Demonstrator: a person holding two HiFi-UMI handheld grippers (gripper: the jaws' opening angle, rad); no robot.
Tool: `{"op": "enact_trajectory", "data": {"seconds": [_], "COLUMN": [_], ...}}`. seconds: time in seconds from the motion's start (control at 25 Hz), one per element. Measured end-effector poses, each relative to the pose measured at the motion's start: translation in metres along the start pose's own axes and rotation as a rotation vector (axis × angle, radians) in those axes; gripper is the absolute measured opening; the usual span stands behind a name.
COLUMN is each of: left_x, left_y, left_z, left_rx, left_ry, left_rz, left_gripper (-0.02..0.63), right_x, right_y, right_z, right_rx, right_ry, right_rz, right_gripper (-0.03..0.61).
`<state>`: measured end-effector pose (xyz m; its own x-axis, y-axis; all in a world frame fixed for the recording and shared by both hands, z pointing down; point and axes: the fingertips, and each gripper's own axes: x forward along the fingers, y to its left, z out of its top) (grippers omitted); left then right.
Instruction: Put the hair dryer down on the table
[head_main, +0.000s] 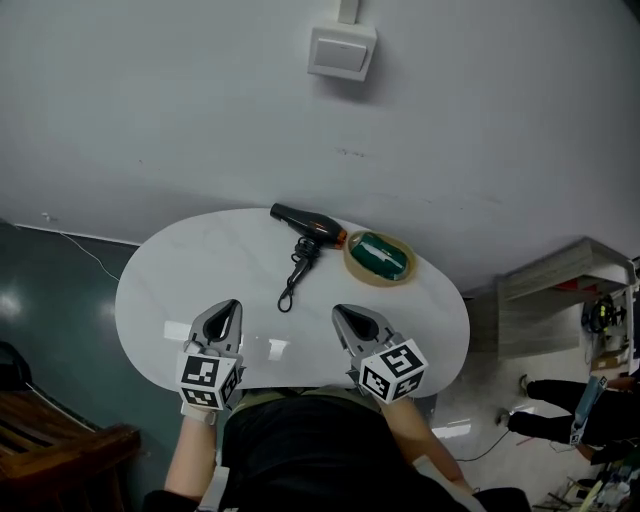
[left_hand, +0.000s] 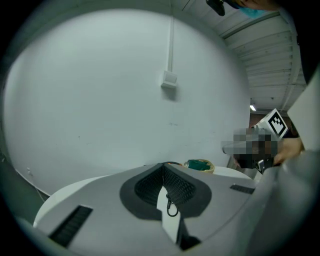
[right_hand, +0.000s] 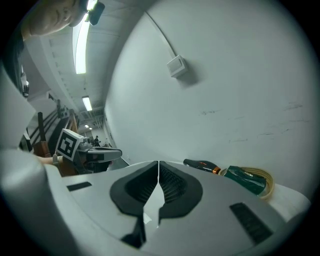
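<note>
The black hair dryer (head_main: 305, 225) lies on the far side of the white oval table (head_main: 160, 290), its nozzle end with an orange ring toward a tan basket. Its black cord (head_main: 297, 272) trails toward me and ends in a loop. In the right gripper view the hair dryer (right_hand: 201, 165) shows beyond the jaws. My left gripper (head_main: 228, 305) and right gripper (head_main: 343, 312) hover over the near edge of the table, both shut and holding nothing. The jaws of the left gripper (left_hand: 163, 165) and of the right gripper (right_hand: 158, 162) meet at their tips.
A tan basket (head_main: 350, 262) with a green object in it stands right of the hair dryer. A white switch box (head_main: 341, 50) hangs on the grey wall. A wooden chair (head_main: 60, 440) is at the lower left, a shelf (head_main: 560, 275) at the right.
</note>
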<state>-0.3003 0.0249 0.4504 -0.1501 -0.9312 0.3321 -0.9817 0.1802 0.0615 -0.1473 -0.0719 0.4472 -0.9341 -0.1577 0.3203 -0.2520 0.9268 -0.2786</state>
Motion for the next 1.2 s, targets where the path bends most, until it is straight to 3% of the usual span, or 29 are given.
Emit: {"op": "enact_trajectory", "data": {"seconds": [0.2,0.72,1.2], "left_x": [-0.014,-0.028,-0.02], "left_y": [-0.002,-0.005,-0.013], "left_z": [0.004,-0.002,-0.015], "left_rx": [0.009,-0.103,-0.08], "left_ry": [-0.033,-0.067,-0.023], "left_rz": [0.001,-0.012,-0.008], "left_gripper": [0.008,0.008,0.008], "right_x": [0.0,0.002,0.001], "right_y": [0.011,0.027,0.021], "right_z": [0.002,-0.009,-0.011], "right_rx": [-0.012,-0.052,-0.043], "right_ry": [0.0,0.036,0.048], "right_rz": [0.022,0.075,0.086], "right_gripper": [0.018,0.018,0.018]}}
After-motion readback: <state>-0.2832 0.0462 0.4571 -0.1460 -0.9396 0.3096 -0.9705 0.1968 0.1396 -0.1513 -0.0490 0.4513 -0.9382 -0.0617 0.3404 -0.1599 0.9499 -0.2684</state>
